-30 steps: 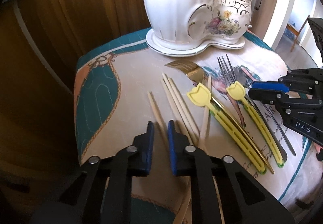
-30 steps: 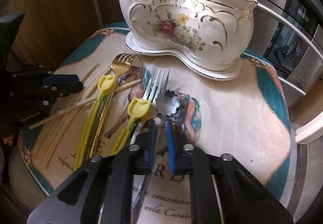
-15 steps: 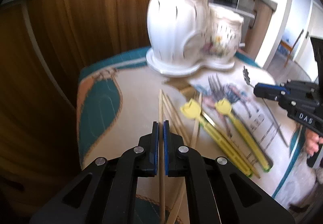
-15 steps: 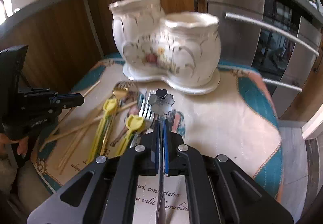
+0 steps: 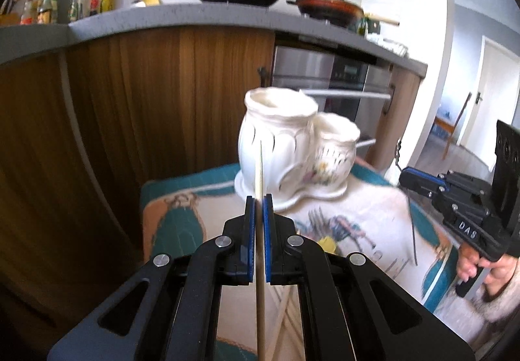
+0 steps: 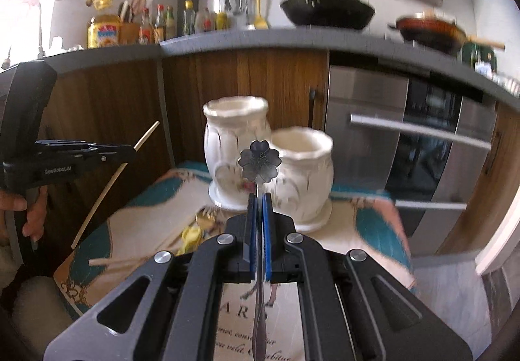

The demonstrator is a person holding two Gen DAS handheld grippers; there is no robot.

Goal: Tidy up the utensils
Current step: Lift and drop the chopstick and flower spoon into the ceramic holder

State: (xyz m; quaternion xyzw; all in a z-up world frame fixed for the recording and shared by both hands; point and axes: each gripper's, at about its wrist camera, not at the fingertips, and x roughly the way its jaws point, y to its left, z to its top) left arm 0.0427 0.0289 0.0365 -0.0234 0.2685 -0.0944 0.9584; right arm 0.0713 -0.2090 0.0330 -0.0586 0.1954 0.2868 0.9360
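Left hand-held gripper [image 5: 259,198] is closed on a single wooden chopstick [image 5: 261,231], which runs up between the blue pads [image 5: 249,240] and sticks out past the fingertips, its tip showing in front of the taller pot of the white ceramic utensil holder [image 5: 276,146]. From the right wrist view the same chopstick [image 6: 110,185] hangs slanted through the left hand-held gripper [image 6: 130,149], lifted clear of the cloth-covered table [image 6: 357,231].

Right hand-held gripper [image 6: 259,198] is clamped on the thin stem of a metal spoon with a flower-shaped end [image 6: 259,164]; the flower stands just past the fingertips, in line with the gap between the holder's two pots [image 6: 269,166], and the handle trails back between the pads [image 6: 266,237] toward the camera. In the left wrist view the right hand-held gripper [image 5: 403,177] is held near the table's right edge, with the spoon [image 5: 397,154] poking up from it.

On the table, near its left edge, lie more chopsticks [image 6: 130,261], a gold fork [image 6: 206,216] and a yellow-ended utensil [image 6: 191,234], blurred. The holder stands at the table's far side, upright, apart from both hand-held grippers.
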